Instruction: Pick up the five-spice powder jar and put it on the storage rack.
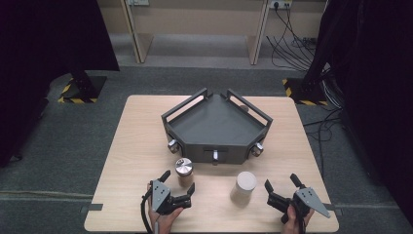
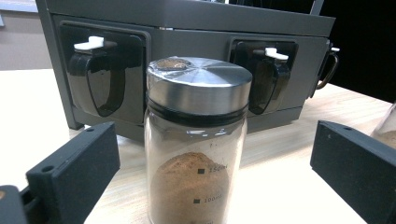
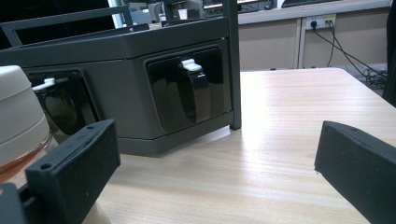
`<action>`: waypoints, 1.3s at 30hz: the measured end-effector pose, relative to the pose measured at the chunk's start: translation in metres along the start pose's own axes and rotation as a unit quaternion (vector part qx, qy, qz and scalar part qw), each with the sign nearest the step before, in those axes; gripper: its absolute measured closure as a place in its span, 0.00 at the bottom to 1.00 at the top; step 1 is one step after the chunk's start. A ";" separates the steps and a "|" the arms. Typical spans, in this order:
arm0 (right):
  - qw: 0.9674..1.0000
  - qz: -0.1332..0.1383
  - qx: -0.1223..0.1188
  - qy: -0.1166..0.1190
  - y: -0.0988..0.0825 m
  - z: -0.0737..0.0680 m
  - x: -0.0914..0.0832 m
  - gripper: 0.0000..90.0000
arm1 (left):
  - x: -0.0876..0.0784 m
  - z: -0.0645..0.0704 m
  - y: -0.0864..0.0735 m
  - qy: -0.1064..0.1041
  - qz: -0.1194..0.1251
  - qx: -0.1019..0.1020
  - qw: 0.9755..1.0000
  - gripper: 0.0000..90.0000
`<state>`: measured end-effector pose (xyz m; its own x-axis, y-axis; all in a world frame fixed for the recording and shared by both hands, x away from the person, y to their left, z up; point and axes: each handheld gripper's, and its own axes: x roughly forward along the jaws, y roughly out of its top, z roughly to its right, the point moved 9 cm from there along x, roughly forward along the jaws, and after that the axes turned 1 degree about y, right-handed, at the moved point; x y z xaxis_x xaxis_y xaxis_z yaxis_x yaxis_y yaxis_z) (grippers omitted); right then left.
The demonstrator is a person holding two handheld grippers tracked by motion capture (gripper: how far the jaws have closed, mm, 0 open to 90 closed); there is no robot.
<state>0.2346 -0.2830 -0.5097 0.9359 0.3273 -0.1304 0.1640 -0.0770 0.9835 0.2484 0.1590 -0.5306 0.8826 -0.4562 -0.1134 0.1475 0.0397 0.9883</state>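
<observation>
Left gripper (image 2: 205, 172) jaws spread either side of, not touching, clear glass jar (image 2: 195, 140) with steel lid, brown powder, marks "150ml", "100ml", before dark grey tray (image 1: 214, 124); right gripper (image 1: 284, 187) likewise apart.

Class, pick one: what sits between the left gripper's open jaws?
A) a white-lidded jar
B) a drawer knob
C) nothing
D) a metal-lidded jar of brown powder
D: in the left gripper view the metal-lidded jar of brown powder stands between the left gripper's spread jaws.
</observation>
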 end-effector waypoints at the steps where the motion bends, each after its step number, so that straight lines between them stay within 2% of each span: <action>1: 1.000 0.000 0.000 0.000 0.000 0.000 0.000 0.00 | 0.000 0.000 0.000 0.000 0.000 0.000 1.000 0.01; 39: 1.000 0.008 0.001 -0.006 0.000 0.001 -0.002 0.00 | 0.000 0.000 0.000 -0.002 0.000 0.000 1.000 0.01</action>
<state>0.2326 -0.2844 -0.5097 0.9417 0.3155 -0.1164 0.1500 -0.0843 0.9851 0.2485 0.1590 -0.5307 0.8806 -0.4604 -0.1120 0.1467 0.0402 0.9884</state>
